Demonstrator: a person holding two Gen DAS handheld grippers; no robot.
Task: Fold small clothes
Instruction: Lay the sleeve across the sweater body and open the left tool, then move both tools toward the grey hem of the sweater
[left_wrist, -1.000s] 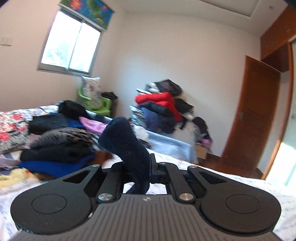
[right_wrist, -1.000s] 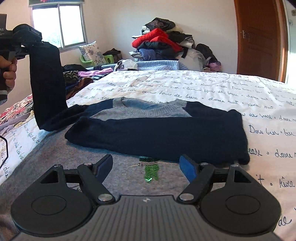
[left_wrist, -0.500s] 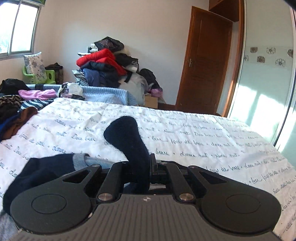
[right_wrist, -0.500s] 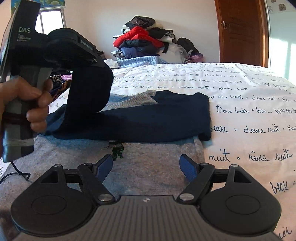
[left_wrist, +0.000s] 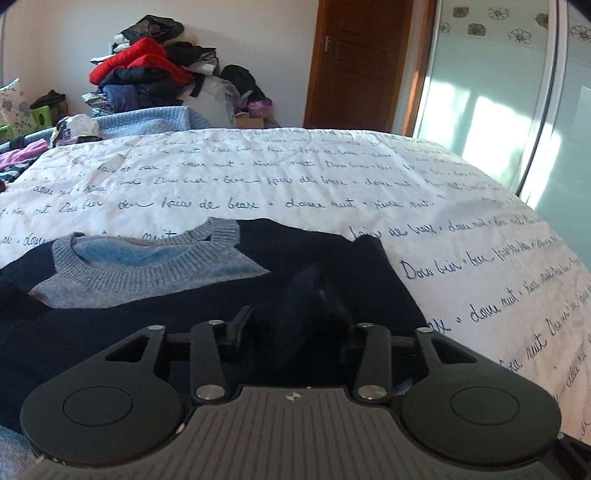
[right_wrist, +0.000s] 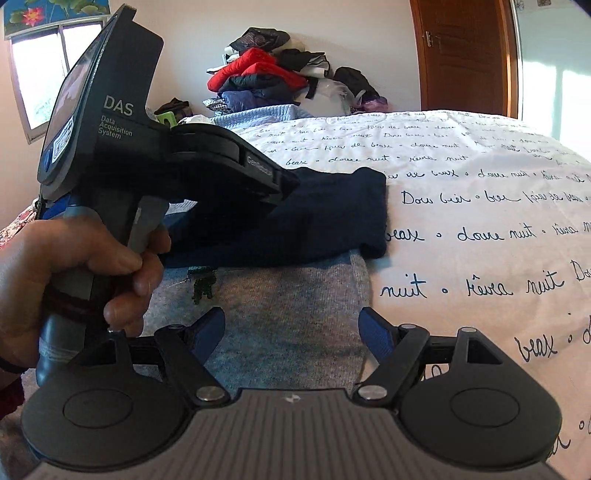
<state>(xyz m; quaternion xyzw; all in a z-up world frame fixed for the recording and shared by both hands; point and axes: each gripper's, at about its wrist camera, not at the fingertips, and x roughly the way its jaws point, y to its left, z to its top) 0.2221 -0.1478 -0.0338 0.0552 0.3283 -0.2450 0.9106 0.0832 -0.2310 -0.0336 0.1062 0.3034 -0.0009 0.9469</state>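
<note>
A small grey and navy sweater (left_wrist: 155, 280) lies on the bed, its grey collar up and its navy sleeves folded across the chest. My left gripper (left_wrist: 295, 328) is open, with the navy sleeve end (left_wrist: 314, 295) lying loose between its spread fingers. In the right wrist view the left gripper (right_wrist: 284, 184) hovers over the folded sleeves (right_wrist: 332, 218). My right gripper (right_wrist: 291, 332) is open and empty, low over the sweater's grey body (right_wrist: 288, 314).
The bed has a white cover with blue script (left_wrist: 332, 184). A heap of clothes (left_wrist: 155, 74) is piled beyond the far edge. A wooden door (left_wrist: 362, 62) and a mirrored wardrobe (left_wrist: 517, 92) stand at the right. More clothes lie at the left edge.
My left gripper carried the navy sleeve from the left across the sweater to its right side, lowered it and opened. The right gripper stayed low and open.
</note>
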